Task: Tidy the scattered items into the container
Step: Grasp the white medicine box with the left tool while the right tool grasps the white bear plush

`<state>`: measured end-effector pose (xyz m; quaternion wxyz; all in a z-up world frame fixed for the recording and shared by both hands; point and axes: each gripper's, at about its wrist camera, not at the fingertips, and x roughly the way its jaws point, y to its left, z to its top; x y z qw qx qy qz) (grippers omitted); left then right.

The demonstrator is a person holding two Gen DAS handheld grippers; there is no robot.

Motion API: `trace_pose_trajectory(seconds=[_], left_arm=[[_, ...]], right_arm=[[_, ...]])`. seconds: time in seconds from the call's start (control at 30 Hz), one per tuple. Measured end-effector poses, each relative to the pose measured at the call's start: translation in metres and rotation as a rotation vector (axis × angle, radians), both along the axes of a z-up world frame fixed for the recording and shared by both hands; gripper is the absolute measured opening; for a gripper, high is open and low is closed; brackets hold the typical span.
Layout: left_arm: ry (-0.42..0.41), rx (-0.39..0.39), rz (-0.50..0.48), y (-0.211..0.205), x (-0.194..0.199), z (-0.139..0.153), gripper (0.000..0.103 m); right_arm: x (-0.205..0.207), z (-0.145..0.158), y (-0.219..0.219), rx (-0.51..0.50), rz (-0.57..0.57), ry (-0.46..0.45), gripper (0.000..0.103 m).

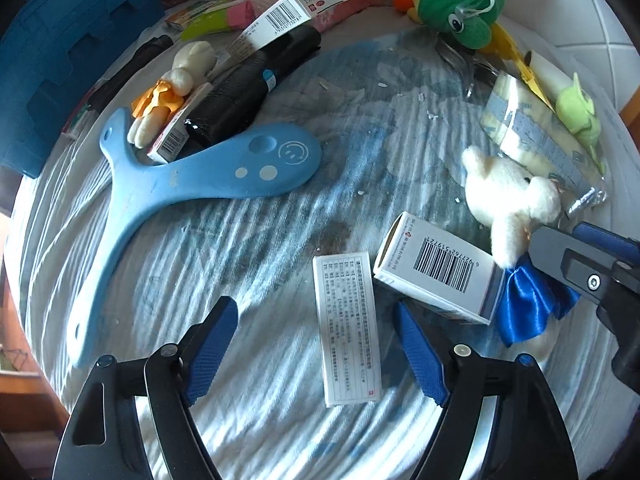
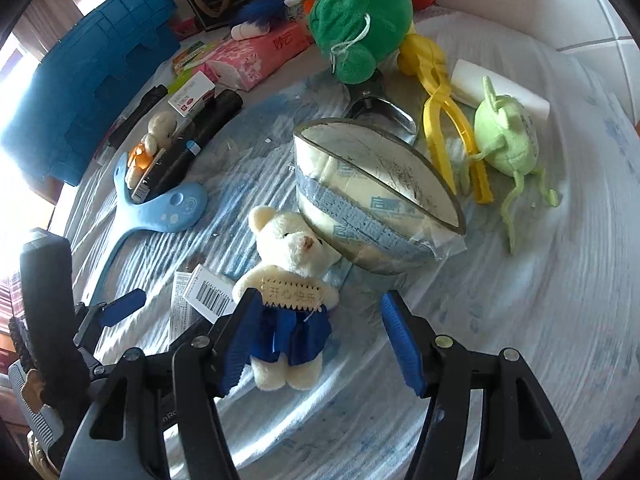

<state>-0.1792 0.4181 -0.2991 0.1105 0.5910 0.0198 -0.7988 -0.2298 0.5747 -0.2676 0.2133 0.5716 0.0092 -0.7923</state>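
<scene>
**Blue pads spread wide over the clutter**

Blue rubber pads stood well apart on my left hand-held gripper point(image 1: 316, 350), and between its fingers lay a flat white leaflet box point(image 1: 347, 330) on the striped cloth point(image 1: 248, 248). Just beside it, a white barcode box point(image 1: 438, 270) leaned against the white bear point(image 2: 290, 280) in the blue satin skirt.

My right hand-held gripper point(image 2: 314, 342) was spread open too, holding nothing. Its left pad point(image 2: 240, 340) sat against the bear's side, while the right pad was clear of it. The bear lay on its back, feet toward me, with a stitched label across its chest.

Behind the bear rested a taped, half-round package point(image 2: 372, 208). The light-blue whale-shaped hanger point(image 1: 192, 184) lay to the left, cradling a small box and a black roll point(image 1: 248, 88). The blue container point(image 2: 88, 92) stood at the far left edge, well apart from both grippers.
</scene>
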Motion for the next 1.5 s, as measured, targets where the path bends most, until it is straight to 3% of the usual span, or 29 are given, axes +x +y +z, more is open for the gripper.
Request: trace_pose_trajectory(seconds=[0.23,0.3,0.47,0.57,0.67,0.73,0.87,0.93,0.97,1.03,1.07,1.1,1.17,1.5], left_arm=[[0.017,-0.002,-0.049,-0.004,-0.018,-0.003,0.072],[0.020,0.013,-0.081,-0.005,-0.020,-0.003,0.058],[0.024,0.045,-0.151,-0.007,-0.024,-0.002,0.039],[0.017,0.046,-0.160,-0.008,-0.031,-0.002,0.039],[0.013,0.042,-0.153,-0.011,-0.032,-0.002,0.052],[0.011,0.041,-0.144,-0.015,-0.031,-0.003,0.053],[0.003,0.055,-0.120,-0.022,-0.026,-0.002,0.053],[0.002,0.069,-0.116,-0.021,-0.022,-0.003,0.053],[0.003,0.071,-0.114,-0.021,-0.020,-0.003,0.051],[0.003,0.070,-0.119,-0.017,-0.016,-0.002,0.034],[0.004,0.069,-0.123,-0.015,-0.014,-0.002,0.028],[0.004,0.068,-0.126,-0.013,-0.012,-0.001,0.027],[0.004,0.067,-0.127,-0.011,-0.008,0.000,0.025],[0.087,0.034,-0.098,-0.003,0.015,0.028,0.025]], right_arm=[[-0.018,-0.013,-0.017,-0.049,0.005,-0.043,0.063],[-0.021,-0.014,-0.023,-0.035,0.008,-0.044,0.063],[-0.028,-0.021,-0.036,0.069,0.011,-0.040,0.061],[-0.027,-0.028,-0.038,0.120,0.012,-0.041,0.060],[-0.028,-0.027,-0.034,0.117,-0.003,-0.056,0.060],[-0.028,-0.023,-0.034,0.121,-0.005,-0.047,0.060],[-0.023,-0.019,-0.033,0.145,-0.014,-0.036,0.084],[-0.020,-0.019,-0.032,0.150,-0.016,-0.039,0.085],[-0.019,-0.021,-0.032,0.152,-0.014,-0.042,0.085],[-0.017,-0.026,-0.033,0.158,-0.002,-0.046,0.085],[-0.015,-0.029,-0.035,0.162,0.005,-0.044,0.083],[-0.013,-0.030,-0.036,0.162,0.011,-0.037,0.067],[-0.009,-0.031,-0.040,0.176,0.024,-0.019,0.056],[0.013,0.009,-0.018,0.135,0.015,0.059,0.053]])
